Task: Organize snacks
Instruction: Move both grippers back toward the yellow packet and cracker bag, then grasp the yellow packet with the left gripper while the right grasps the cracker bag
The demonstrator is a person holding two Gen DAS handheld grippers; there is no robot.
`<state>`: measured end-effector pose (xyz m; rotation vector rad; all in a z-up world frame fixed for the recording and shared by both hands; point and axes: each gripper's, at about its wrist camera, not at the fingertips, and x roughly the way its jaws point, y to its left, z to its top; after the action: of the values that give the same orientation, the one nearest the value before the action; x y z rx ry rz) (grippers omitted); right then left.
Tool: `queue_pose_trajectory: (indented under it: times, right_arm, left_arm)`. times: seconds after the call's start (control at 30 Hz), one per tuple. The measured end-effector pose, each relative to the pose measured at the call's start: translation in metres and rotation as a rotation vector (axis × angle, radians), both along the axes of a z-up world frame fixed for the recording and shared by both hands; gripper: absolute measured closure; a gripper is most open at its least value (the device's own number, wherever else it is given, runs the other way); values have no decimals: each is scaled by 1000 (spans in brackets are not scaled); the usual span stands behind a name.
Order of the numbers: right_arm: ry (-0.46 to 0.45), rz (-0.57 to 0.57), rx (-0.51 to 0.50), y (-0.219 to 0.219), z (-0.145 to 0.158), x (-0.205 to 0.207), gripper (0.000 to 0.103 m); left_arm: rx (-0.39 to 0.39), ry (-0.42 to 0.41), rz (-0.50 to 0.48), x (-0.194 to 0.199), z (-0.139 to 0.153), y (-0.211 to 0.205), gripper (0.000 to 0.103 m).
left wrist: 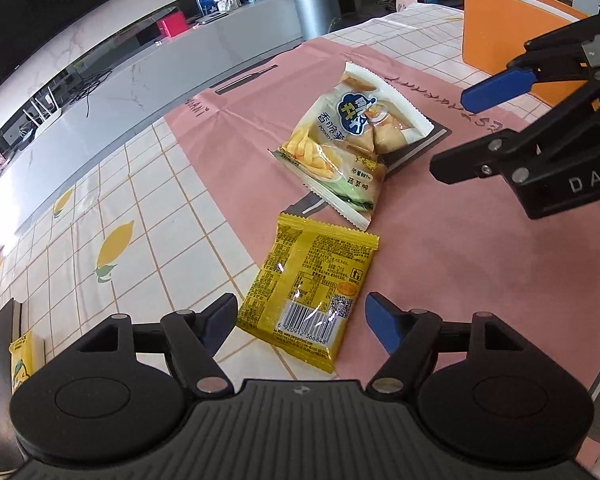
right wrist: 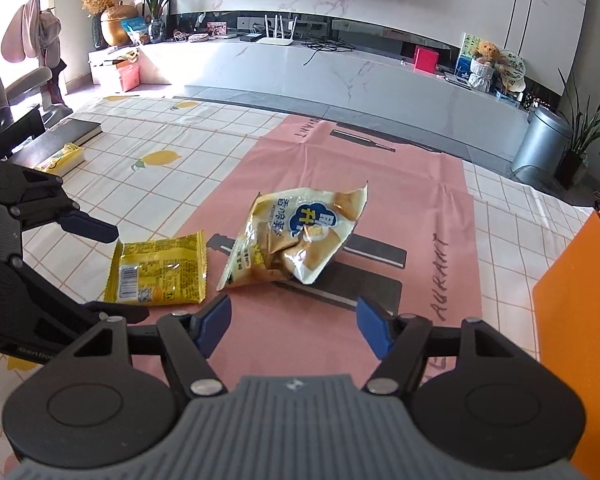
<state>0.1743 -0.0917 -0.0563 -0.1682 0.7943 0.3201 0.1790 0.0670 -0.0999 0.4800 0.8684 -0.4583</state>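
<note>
Orange box [left wrist: 496, 28] beside open mat [left wrist: 440, 264]

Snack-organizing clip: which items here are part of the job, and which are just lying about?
Job: yellow snack packet, potato chip bag, orange box.
Lying about: black book, small yellow pack, pink mat, grey bin.

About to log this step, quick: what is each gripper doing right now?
Left gripper: open, holding nothing; the yellow snack packet lies between its fingers.
Right gripper: open, empty, short of the potato chip bag.
</note>
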Motion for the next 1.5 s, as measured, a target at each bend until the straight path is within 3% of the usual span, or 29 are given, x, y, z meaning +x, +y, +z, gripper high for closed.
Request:
queue_pose_trajectory:
  times: [0.23,0.33,0.4,0.6,0.73,1.03,1.37,1.5]
  right_arm:
    - [-26,-22,17,0,-1,30,48]
    - [-12,-28,38,-2,-6,41,59]
    - [-1,-31,48,-3,-9,44,73]
    - [-4,-22,72,-9,-5,36,99]
    - [11,-40,88,-15,-5,23,103]
    - [95,-149,149,-40,-4,-39,103]
    - [73,-211,83,-78,3,-96,103]
    - [45,-221,44,-86,3,-113,103]
  left_arm:
    - [-6,9,3,11,-6,0,16]
    - [-32,23,14,17,-6,2,16]
    - [-46,34,31,19,-7,2,17]
    - [-104,85,167,16,-5,0,30]
    - [-114,94,264,3,-2,-6,35]
    - [-225,145,465,-49,4,-18,36]
    - [-367,173,621,-103,8,-27,37]
    - [-374,152,629,-115,7,-36,37]
